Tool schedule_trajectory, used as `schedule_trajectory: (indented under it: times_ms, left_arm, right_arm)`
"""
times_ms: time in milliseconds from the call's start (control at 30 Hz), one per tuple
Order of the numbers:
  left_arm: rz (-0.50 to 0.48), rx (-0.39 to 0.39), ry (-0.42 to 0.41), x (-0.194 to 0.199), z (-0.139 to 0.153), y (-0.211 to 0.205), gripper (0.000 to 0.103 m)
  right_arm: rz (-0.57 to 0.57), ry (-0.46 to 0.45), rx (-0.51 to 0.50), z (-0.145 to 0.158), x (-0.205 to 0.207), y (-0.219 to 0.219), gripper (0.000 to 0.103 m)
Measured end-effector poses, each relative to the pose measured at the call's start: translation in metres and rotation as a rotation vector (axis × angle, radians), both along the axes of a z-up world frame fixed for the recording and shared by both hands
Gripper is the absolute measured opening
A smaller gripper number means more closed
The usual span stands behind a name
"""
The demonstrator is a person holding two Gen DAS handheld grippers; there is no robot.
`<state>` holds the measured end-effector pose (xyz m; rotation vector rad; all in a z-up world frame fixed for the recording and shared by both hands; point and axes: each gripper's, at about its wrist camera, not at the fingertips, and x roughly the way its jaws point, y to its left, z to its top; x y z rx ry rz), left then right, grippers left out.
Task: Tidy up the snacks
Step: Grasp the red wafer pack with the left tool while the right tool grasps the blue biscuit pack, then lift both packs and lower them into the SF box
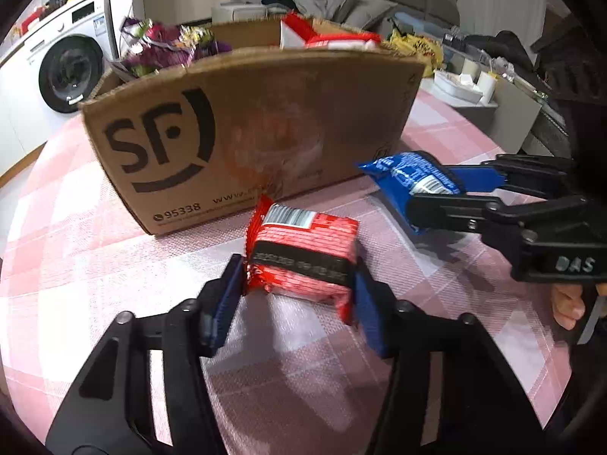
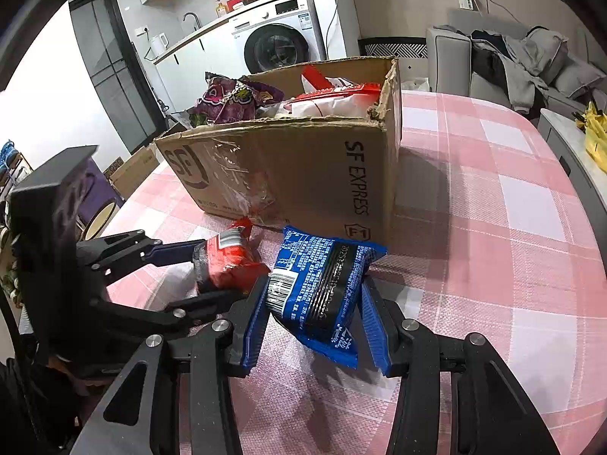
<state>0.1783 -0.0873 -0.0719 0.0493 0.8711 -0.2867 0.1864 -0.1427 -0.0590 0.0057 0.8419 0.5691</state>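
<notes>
Snacks (image 2: 265, 102) fill the open cardboard box (image 2: 303, 174) mid-bench (image 2: 493, 208), while before it your left tool (image 1: 299, 288) clenches a red packet (image 1: 303, 254) and your right tool (image 2: 311, 303) a blue packet (image 2: 318, 284).

the cardboard box (image 1: 246, 121) bears a large "sf" logo, "95338" and a partly hidden "www." address on its long side. its end panel (image 2: 354, 178) reads "sf express" with an "f1" mark. the right gripper (image 1: 428, 193) housing shows "das".
</notes>
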Motion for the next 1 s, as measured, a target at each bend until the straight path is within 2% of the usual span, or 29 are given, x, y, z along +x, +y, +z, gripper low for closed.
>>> schedule_trajectory:
  times_ms: [133, 667, 1000]
  left_arm:
    - [0.008, -0.028, -0.009, -0.004, 0.003, 0.005, 0.048]
    - [0.018, -0.055, -0.064, -0.016, 0.019, 0.030, 0.045]
    - [0.032, -0.085, -0.141, -0.035, 0.054, 0.050, 0.044]
  right_arm:
    - [-0.008, -0.008, 0.003, 0.002, -0.002, -0.001, 0.046]
    - [0.013, -0.038, 0.030, 0.013, -0.012, -0.002, 0.046]
    - [0.006, -0.092, 0.081, 0.036, -0.021, -0.010, 0.046]
